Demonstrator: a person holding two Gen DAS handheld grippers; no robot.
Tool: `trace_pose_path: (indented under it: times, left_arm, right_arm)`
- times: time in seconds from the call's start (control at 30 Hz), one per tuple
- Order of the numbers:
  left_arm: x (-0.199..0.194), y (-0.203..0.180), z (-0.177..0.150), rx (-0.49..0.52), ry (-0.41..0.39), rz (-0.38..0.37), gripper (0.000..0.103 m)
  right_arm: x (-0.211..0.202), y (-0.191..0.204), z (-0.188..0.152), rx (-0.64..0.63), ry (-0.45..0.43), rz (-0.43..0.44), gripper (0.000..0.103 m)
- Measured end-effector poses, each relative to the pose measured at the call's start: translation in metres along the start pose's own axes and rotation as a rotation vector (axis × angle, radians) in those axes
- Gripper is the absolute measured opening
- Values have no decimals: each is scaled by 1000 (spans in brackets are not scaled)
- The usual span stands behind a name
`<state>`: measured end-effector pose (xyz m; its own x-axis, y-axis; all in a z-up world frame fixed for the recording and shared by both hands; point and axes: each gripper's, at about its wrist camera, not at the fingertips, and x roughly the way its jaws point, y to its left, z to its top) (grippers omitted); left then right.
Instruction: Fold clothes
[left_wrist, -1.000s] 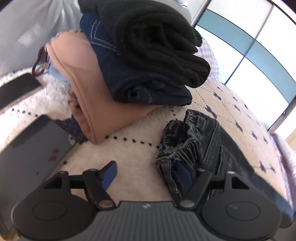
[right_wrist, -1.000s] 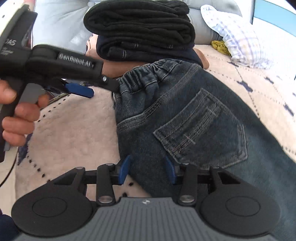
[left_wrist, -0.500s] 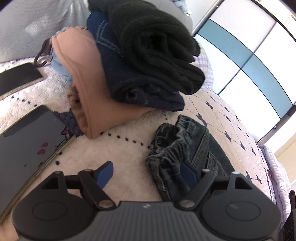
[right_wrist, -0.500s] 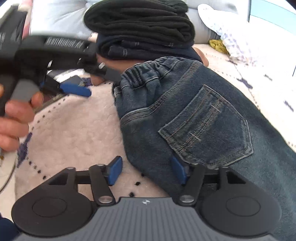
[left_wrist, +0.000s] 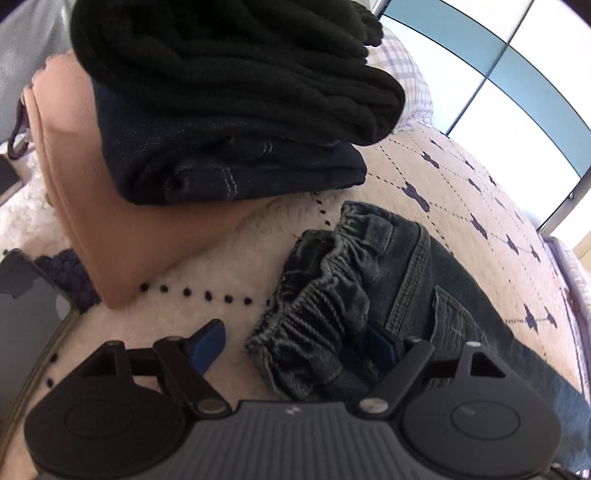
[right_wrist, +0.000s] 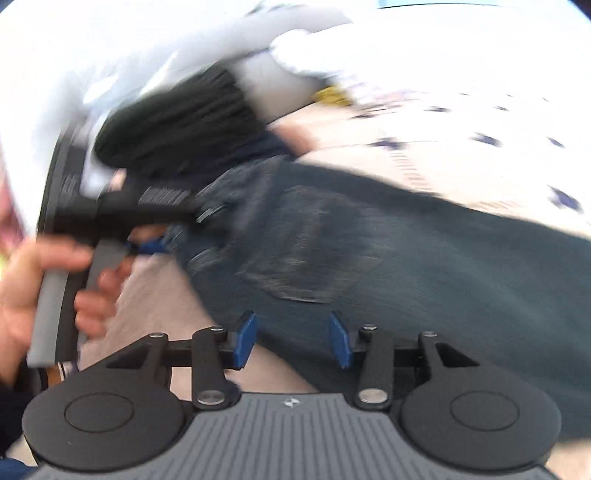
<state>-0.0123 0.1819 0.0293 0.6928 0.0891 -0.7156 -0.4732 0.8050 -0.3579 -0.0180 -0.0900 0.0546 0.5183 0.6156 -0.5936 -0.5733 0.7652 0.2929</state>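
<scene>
Jeans (left_wrist: 373, 295): flat on the quilt (left_wrist: 461, 184), elastic waistband bunched just in front of the stack (left_wrist: 221, 129) of folded clothes; a bare strip of quilt between them.
Left gripper (left_wrist: 299, 343): wide open, waistband between the fingers, one pad half buried in denim, grip unclear.
Right gripper (right_wrist: 291, 339): jaws just closing, partly apart over the jeans' edge; contact indistinct.
Right view heavily blurred; tablet (left_wrist: 22, 325) cut off.

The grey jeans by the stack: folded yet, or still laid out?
Laid out. The grey jeans lie lengthwise on the quilt, waistband bunched, back pocket face up, beside the folded stack.
</scene>
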Motion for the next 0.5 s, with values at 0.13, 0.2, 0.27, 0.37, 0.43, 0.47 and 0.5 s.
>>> trace_pose_path:
  times: [0.13,0.2,0.27,0.37,0.43,0.47,0.5]
  left_arm:
    - [4,-5,-4,-29,-21,-7,73]
    - [2,-1,-3,-64,-35,-21,53]
    - [-3,4,0,-90,-48,-49,45]
    - [-10,15,4,-139,-42,-95,39]
    - [-16,22,5,-162,-40,-120,38]
    - [-18,23,6,-164,-38,-124,38]
    - [-19,24,5,-164,-34,-123,38]
  right_arm:
    - [-63,-80,-20,371,-106,-85,49]
    - [-90,-119,-40,575,-152,-85,49]
    - [-106,-139,-58,677,-171,-83,49]
    - [-116,-146,-76,733,-187,-40,49]
    - [-110,-131,-74,640,-186,44,49]
    - [-105,-121,-70,568,-175,80,49]
    - [-101,-111,-67,493,-163,114,49]
